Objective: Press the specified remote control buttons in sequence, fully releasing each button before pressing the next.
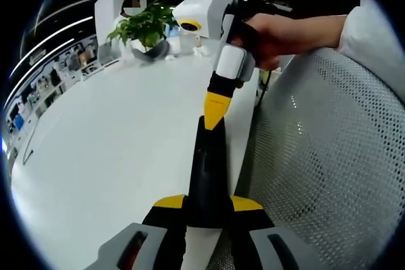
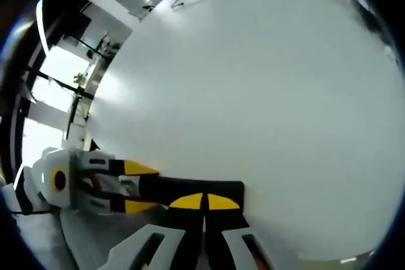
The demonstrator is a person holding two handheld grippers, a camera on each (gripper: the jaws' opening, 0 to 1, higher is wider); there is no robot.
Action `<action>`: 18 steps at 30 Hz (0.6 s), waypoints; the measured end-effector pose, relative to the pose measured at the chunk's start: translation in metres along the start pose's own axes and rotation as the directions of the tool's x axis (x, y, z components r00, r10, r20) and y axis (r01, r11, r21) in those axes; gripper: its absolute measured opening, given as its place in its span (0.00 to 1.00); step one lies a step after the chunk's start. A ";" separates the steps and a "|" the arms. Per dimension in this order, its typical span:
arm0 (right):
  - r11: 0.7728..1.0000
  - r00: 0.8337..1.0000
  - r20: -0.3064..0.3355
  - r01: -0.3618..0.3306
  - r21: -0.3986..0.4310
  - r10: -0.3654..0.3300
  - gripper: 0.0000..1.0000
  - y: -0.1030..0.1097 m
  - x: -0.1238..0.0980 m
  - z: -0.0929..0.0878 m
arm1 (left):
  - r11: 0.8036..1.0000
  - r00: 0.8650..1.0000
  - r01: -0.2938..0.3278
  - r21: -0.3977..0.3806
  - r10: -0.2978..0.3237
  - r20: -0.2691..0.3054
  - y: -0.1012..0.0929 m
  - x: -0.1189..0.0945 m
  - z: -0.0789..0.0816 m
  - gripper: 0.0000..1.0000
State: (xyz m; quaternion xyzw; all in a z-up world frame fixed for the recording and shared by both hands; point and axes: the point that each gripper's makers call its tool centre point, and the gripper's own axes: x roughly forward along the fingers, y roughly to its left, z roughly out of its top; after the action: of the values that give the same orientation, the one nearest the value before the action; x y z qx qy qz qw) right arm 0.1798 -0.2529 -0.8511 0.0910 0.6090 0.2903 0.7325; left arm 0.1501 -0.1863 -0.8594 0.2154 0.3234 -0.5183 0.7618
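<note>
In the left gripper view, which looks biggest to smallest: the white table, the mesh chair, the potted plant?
1. White table
2. Mesh chair, nearly as large, but closer, so unsure
3. Potted plant

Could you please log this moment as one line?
left gripper: holds remote control | right gripper: shut, tip on it | white table

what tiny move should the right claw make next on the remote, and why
Probably lift the right claw straight off the black remote control: its shut yellow tips rest on the remote's far end, while the left claw clamps the near end, and each button needs full release.
</note>
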 end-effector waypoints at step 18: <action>0.988 0.997 0.075 0.025 -0.150 -0.014 0.00 0.011 0.005 0.012 | 1.000 1.000 0.000 0.000 0.000 0.002 -0.001 -0.001 -0.001 0.24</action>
State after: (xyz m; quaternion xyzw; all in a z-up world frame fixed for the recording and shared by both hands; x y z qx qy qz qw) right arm 0.1882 -0.2384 -0.8474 0.0397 0.5587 0.3248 0.7621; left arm 0.1492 -0.1856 -0.8594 0.2149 0.3228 -0.5185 0.7621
